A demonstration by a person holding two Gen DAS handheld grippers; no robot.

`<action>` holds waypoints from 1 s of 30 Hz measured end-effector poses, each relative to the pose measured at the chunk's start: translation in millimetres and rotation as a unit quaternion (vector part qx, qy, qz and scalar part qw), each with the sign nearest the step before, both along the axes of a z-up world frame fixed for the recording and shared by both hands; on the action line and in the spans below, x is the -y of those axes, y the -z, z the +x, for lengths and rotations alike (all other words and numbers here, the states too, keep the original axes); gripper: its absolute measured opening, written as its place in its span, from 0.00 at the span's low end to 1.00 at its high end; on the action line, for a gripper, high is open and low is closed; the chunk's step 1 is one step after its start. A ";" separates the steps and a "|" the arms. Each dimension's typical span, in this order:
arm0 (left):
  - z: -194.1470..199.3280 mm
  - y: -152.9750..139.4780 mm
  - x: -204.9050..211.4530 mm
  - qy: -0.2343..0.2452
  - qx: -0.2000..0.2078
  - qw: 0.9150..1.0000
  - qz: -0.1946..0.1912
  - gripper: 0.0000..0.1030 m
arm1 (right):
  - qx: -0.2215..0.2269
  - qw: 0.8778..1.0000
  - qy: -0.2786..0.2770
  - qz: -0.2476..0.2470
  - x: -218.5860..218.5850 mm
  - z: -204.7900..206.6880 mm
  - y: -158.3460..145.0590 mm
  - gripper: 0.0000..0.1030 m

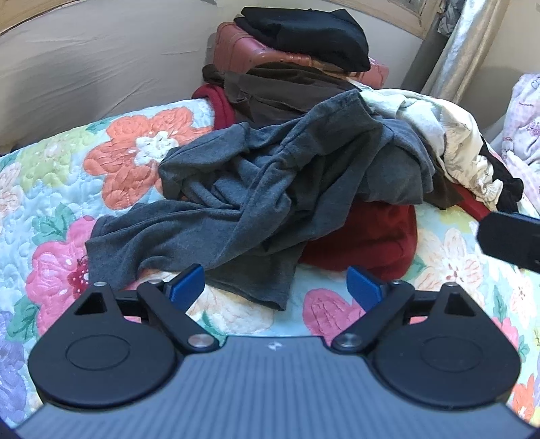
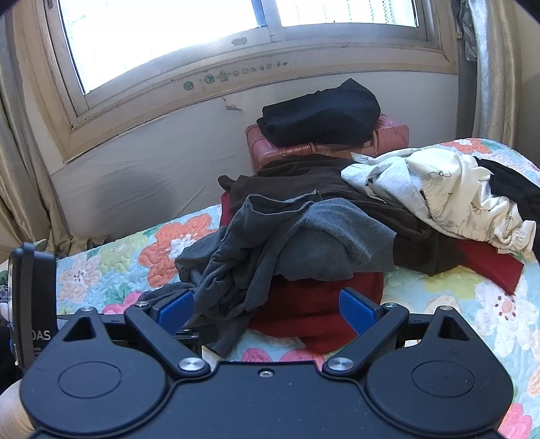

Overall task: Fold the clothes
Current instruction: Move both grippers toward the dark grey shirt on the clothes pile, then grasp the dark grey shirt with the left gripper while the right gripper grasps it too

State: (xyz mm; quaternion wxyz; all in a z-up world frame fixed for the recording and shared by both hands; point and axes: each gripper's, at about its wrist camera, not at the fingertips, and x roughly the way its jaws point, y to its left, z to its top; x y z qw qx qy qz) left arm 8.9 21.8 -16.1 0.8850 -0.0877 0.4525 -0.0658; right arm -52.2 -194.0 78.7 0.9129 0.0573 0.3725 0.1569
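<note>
A crumpled grey garment (image 1: 263, 189) tops a pile of clothes on the floral quilt (image 1: 67, 189). Under it lies a red garment (image 1: 364, 236). My left gripper (image 1: 276, 287) stands open just in front of the pile, with the grey hem lying between its blue pads (image 1: 187, 283) and untouched by them. In the right wrist view the grey garment (image 2: 270, 243) and the red garment (image 2: 303, 310) lie between the wide-apart pads of my open right gripper (image 2: 266, 310), which do not press on them. The left gripper's body (image 2: 30, 304) shows at that view's left edge.
Behind the pile are a brown garment (image 1: 280, 91) and a white patterned garment (image 1: 438, 135). A folded black garment (image 1: 303, 30) rests on a pink suitcase (image 1: 243, 47) against the wall. A window (image 2: 168, 33) is above. Bare quilt (image 2: 101, 270) lies to the left.
</note>
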 end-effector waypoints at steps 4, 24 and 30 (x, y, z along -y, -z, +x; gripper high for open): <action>1.5 2.7 -3.9 -0.006 0.008 1.000 0.000 0.76 | -0.005 1.000 0.001 0.001 1.5 5.3 3.6 0.93; 62.0 50.4 -29.0 0.050 0.065 0.993 -0.085 0.90 | 0.041 0.998 0.025 -0.041 27.0 106.5 53.0 0.93; 83.1 75.8 -9.4 0.046 0.051 0.996 -0.055 0.96 | 0.036 0.999 0.005 -0.007 25.6 133.9 79.1 0.86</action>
